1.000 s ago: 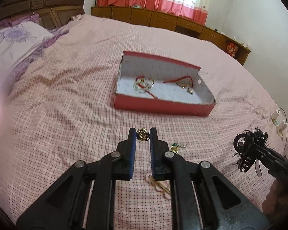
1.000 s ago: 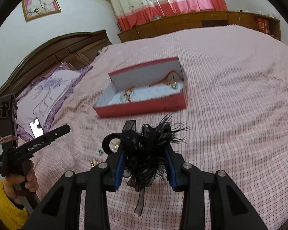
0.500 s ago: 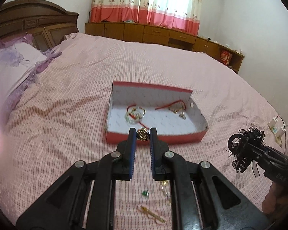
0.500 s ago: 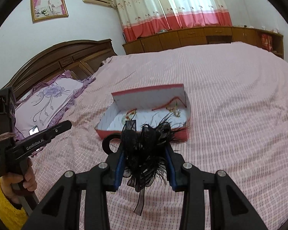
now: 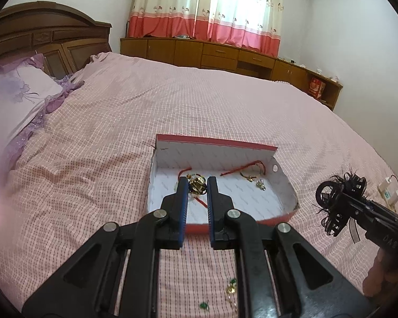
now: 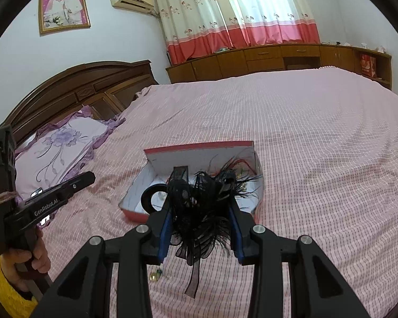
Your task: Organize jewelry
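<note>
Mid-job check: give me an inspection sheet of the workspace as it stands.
Surface: pink checked bedspread, lightly wrinkled.
Job's things: open red cardboard box holding red-cord bracelets; small gold trinket; black feathered hair clip.
Clutter: loose gold and green pieces on the bedspread nearer than the box.
Grippers: left gripper shut on the trinket; right gripper shut on the hair clip.
Cables: white power strip at the bed edge.
Surroundings: purple pillow, wooden cabinets, curtains.
</note>
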